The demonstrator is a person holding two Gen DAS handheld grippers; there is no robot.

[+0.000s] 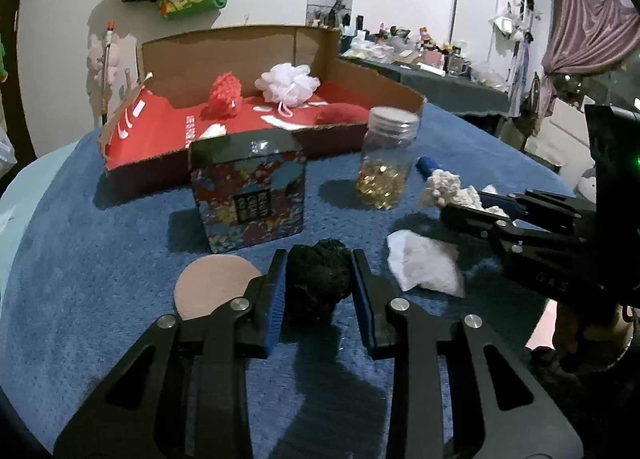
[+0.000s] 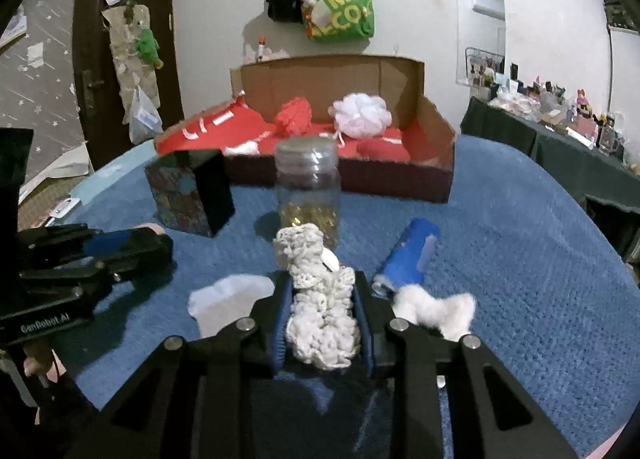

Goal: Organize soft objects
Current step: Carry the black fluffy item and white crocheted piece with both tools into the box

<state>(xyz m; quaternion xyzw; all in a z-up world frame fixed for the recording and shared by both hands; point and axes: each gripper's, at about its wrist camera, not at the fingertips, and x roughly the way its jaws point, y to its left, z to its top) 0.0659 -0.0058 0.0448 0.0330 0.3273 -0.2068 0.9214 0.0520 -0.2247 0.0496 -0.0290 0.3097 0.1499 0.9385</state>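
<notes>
My left gripper [image 1: 319, 259] is shut on a black fuzzy pom [image 1: 316, 279] just above the blue cloth. My right gripper [image 2: 322, 285] is shut on a white crocheted piece [image 2: 316, 299]; it also shows in the left wrist view [image 1: 444, 187]. A cardboard box with a red lining [image 1: 168, 127] [image 2: 436, 163] stands at the back and holds a red knitted ball [image 1: 224, 93] [image 2: 294, 115], a white mesh puff [image 1: 288, 85] [image 2: 360, 113] and a red cushion [image 1: 340, 113]. A white cloth scrap [image 1: 424, 267] [image 2: 224, 299] and white cotton fluff [image 2: 436, 309] lie on the blue cloth.
A patterned tin box [image 1: 248, 195] [image 2: 188, 195], a glass jar with gold bits [image 1: 386, 155] [image 2: 308, 187], a blue roll [image 2: 408, 255] and a beige round pad [image 1: 212, 283] stand on the blue-covered table [image 1: 100, 259]. A cluttered shelf [image 1: 420, 55] is at the right.
</notes>
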